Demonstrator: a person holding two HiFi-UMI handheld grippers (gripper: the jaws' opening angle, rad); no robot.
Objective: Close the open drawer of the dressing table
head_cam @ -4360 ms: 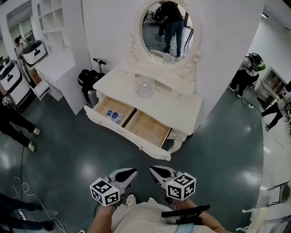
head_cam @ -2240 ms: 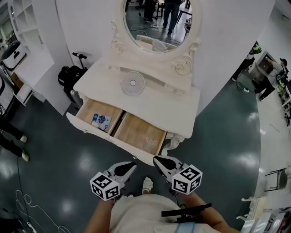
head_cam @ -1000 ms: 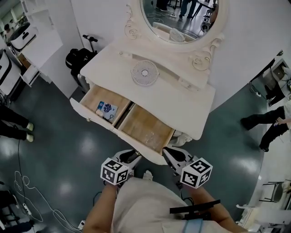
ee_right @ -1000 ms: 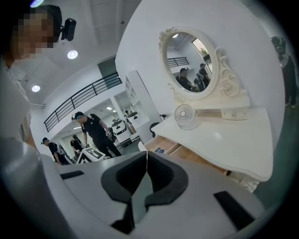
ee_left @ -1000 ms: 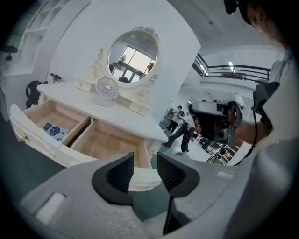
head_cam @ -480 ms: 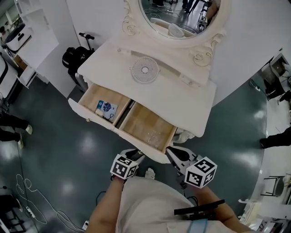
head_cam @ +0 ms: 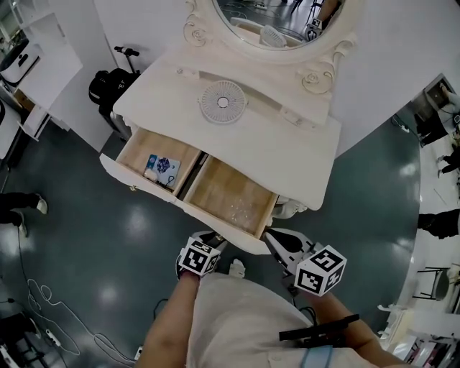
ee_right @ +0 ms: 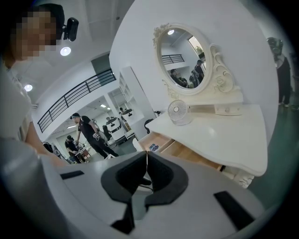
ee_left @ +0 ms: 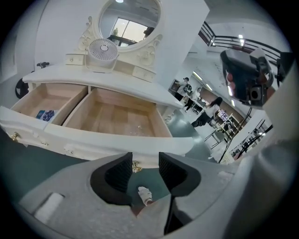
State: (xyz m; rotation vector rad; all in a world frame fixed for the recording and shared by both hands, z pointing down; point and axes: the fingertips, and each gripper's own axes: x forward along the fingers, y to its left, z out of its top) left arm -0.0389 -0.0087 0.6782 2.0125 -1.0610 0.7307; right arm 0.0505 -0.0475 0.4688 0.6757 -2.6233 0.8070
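The white dressing table (head_cam: 287,147) has its wide drawer (head_cam: 184,206) pulled out, showing two wooden compartments. A small blue packet (head_cam: 163,167) lies in the left one. My left gripper (head_cam: 210,239) is just below the drawer's front edge. In the left gripper view it (ee_left: 145,161) stands open, with a small brass knob (ee_left: 135,165) in the gap and no pad touching it. My right gripper (head_cam: 272,237) hovers at the drawer's right front corner. Its jaws (ee_right: 147,163) are shut with nothing between them.
A round white fan (head_cam: 222,103) stands on the tabletop under the oval mirror (head_cam: 277,21). A black bag (head_cam: 108,85) leans by the table's left side. Cables (head_cam: 39,320) lie on the dark floor at lower left. My white shoe (head_cam: 236,269) is beneath the drawer front.
I have come closer to the table. The left gripper has sunk and tilted down under the drawer's front edge. The right gripper has hardly moved. The drawer is still out.
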